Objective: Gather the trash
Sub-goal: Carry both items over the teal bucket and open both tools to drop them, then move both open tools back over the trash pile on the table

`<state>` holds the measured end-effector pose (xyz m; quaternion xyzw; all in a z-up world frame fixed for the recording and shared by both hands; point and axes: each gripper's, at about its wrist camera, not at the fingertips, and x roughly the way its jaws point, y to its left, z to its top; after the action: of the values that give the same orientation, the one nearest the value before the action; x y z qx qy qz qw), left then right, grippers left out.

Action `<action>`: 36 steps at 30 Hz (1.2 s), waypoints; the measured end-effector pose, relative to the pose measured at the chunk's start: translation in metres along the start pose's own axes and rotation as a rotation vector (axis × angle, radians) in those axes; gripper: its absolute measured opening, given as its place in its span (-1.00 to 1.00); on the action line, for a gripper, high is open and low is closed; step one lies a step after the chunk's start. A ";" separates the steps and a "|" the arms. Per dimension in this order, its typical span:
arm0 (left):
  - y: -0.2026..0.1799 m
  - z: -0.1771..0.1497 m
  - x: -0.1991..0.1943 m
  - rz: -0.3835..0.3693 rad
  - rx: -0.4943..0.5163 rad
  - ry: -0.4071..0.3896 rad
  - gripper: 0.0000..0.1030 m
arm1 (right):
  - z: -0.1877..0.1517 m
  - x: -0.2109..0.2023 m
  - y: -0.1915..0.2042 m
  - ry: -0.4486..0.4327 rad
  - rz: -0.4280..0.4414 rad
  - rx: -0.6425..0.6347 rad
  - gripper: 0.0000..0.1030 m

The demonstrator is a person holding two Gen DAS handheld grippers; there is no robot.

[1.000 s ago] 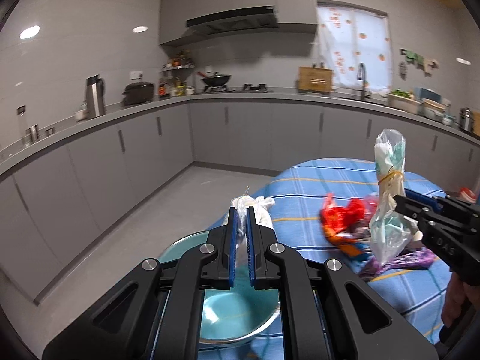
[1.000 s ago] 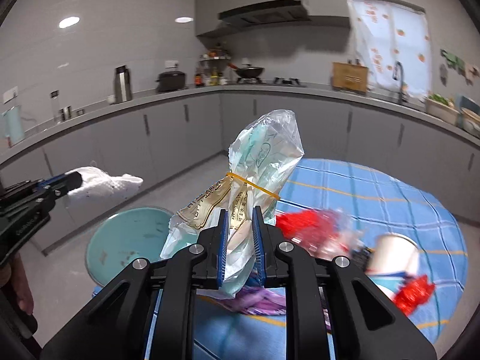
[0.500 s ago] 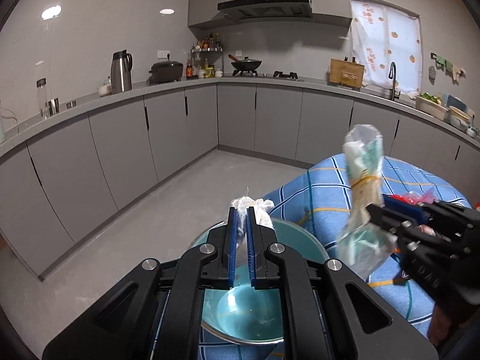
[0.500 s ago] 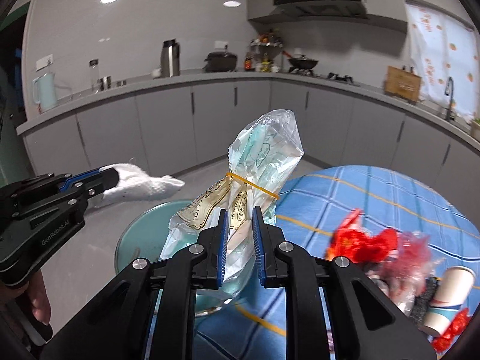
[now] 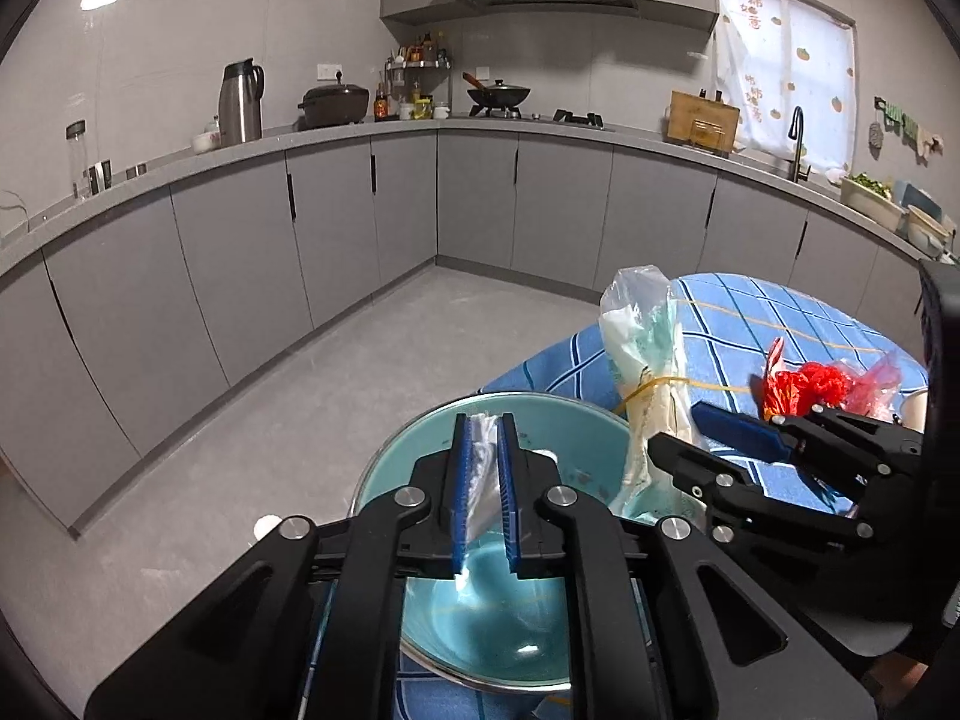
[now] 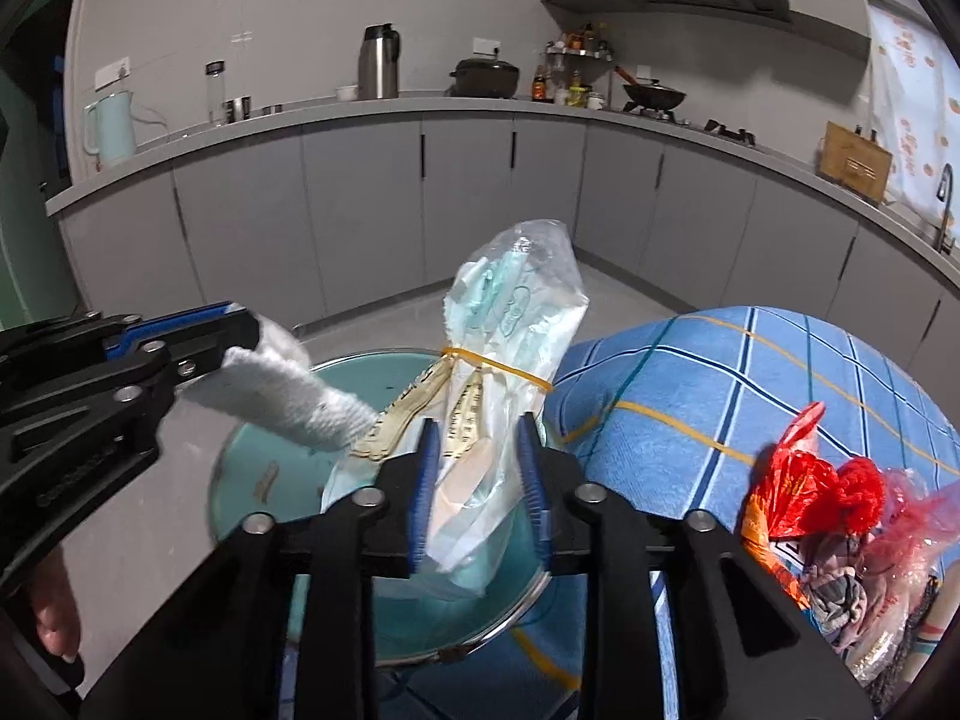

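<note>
A teal bowl [image 5: 570, 450] [image 6: 258, 456] stands at the edge of the blue checked table [image 5: 780, 324]. My left gripper [image 5: 483, 420] [image 6: 240, 330] hangs over the bowl. Its jaws are opening, and a white tissue wad [image 5: 480, 468] [image 6: 288, 390] droops from between the pads, still touching both. My right gripper [image 6: 477, 426] [image 5: 675, 432] is beside it over the bowl's right side. Its jaws are opening too. A clear plastic bag of wrappers [image 6: 516, 312] [image 5: 645, 330], tied with a yellow rubber band, stands loose between them with its bottom in the bowl.
Red and pink plastic bags with other trash [image 6: 804, 492] [image 5: 810, 387] lie on the table to the right. A person's hand [image 6: 54, 618] holds the left gripper. Grey floor and kitchen cabinets [image 5: 300, 252] lie beyond the table's edge.
Both grippers came down over the bowl. The right jaws have spread and no longer pinch the bag. The tissue, which stuck straight out, now droops between the slightly wider left jaws.
</note>
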<state>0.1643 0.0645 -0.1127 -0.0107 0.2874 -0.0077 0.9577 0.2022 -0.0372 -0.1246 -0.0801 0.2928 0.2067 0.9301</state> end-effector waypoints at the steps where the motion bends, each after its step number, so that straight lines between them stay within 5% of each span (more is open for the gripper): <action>1: 0.001 0.000 0.001 0.010 -0.002 -0.002 -0.61 | -0.001 0.002 -0.003 0.004 0.003 0.013 -0.37; 3: 0.002 0.001 0.000 0.021 -0.007 -0.014 -0.25 | -0.002 0.002 -0.006 0.002 0.000 0.031 -0.32; 10: 0.003 0.001 0.000 0.035 -0.005 -0.016 -0.07 | -0.005 -0.002 -0.013 0.007 -0.001 0.054 -0.18; 18: 0.002 0.003 -0.009 0.060 -0.011 -0.047 0.37 | -0.012 -0.020 -0.023 0.001 -0.027 0.087 -0.06; 36: -0.066 -0.010 -0.026 -0.022 0.110 -0.046 0.58 | -0.045 -0.107 -0.072 -0.071 -0.139 0.194 0.11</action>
<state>0.1361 -0.0007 -0.1051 0.0384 0.2641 -0.0339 0.9631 0.1313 -0.1502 -0.0975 -0.0025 0.2720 0.1153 0.9553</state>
